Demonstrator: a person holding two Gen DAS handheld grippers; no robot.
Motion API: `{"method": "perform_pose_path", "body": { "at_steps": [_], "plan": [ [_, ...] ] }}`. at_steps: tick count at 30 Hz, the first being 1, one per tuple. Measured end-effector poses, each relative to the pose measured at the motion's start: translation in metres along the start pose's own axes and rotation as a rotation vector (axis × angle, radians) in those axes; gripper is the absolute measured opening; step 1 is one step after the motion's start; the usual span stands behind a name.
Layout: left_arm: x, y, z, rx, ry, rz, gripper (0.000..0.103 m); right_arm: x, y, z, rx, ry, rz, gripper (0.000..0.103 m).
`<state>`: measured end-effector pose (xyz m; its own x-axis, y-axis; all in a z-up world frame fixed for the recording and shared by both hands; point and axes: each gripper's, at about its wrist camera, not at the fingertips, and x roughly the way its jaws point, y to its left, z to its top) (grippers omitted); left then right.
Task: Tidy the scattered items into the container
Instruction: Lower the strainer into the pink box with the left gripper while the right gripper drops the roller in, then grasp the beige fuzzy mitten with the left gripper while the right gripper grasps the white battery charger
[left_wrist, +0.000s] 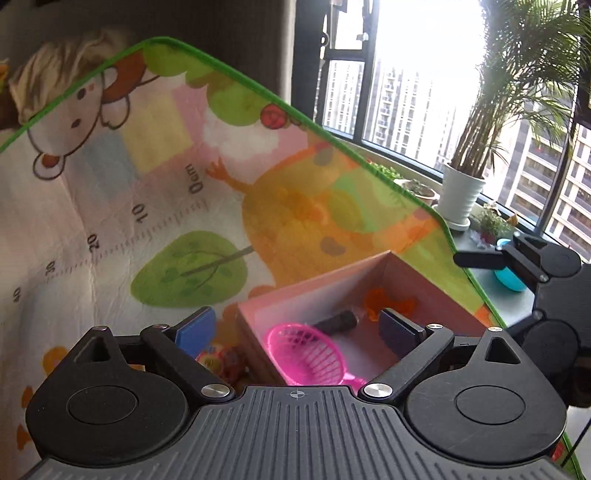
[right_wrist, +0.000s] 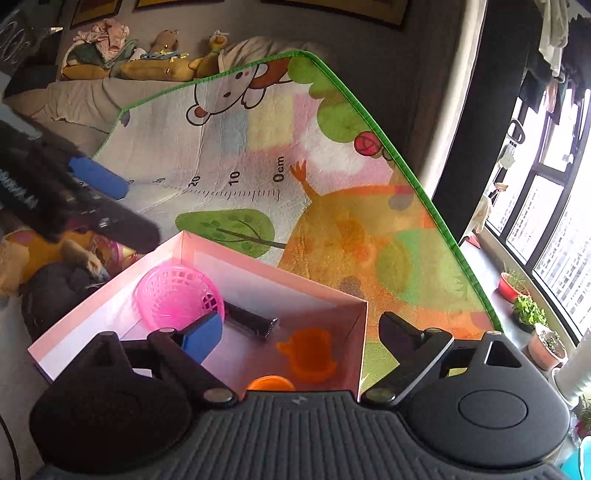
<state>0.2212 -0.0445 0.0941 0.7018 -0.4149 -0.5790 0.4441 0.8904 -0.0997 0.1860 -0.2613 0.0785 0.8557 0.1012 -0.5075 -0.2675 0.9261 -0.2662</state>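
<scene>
A pink box (left_wrist: 303, 291) (right_wrist: 258, 269) sits on a cartoon play mat (left_wrist: 147, 192) (right_wrist: 258, 147). Inside lie a pink plastic basket (left_wrist: 306, 350) (right_wrist: 177, 295), a black cylinder (left_wrist: 338, 321) (right_wrist: 251, 321) and an orange toy (left_wrist: 391, 302) (right_wrist: 310, 350). Another orange object (right_wrist: 271, 384) peeks out at the box's near edge. My left gripper (left_wrist: 297, 332) is open and empty above the box. My right gripper (right_wrist: 299, 336) is open and empty above the box's right part. A small colourful toy (left_wrist: 221, 363) lies on the mat left of the box.
The other gripper shows at the right edge of the left wrist view (left_wrist: 532, 258) and at the left of the right wrist view (right_wrist: 74, 199). Potted plants (left_wrist: 461, 195) (right_wrist: 528, 310) stand on the windowsill. A sofa with stuffed toys (right_wrist: 129, 62) lies behind the mat.
</scene>
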Motion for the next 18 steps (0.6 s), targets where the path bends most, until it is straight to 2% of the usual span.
{"method": "perform_pose_path", "body": {
  "at_steps": [4, 9, 12, 14, 16, 18],
  "plan": [
    [-0.042, 0.001, -0.044, 0.016, -0.022, 0.030, 0.101, -0.005, 0.013, 0.010, 0.019, 0.021, 0.010, 0.093],
    [-0.077, -0.007, -0.104, 0.102, -0.030, 0.194, 0.101, -0.014, 0.047, 0.025, 0.055, 0.025, 0.082, 0.094],
    [-0.094, -0.001, -0.128, 0.088, -0.022, 0.214, 0.101, -0.021, 0.089, 0.033, -0.047, -0.033, 0.075, 0.089],
    [-0.105, 0.005, -0.141, 0.068, -0.018, 0.228, 0.102, -0.023, 0.118, 0.037, -0.135, -0.050, 0.095, 0.075],
    [-0.114, 0.013, -0.152, 0.046, -0.015, 0.243, 0.102, -0.022, 0.142, 0.041, -0.180, -0.028, 0.173, 0.074],
    [-0.123, 0.021, -0.162, 0.017, -0.011, 0.254, 0.102, -0.019, 0.166, 0.041, -0.256, -0.017, 0.199, 0.075]
  ]
}}
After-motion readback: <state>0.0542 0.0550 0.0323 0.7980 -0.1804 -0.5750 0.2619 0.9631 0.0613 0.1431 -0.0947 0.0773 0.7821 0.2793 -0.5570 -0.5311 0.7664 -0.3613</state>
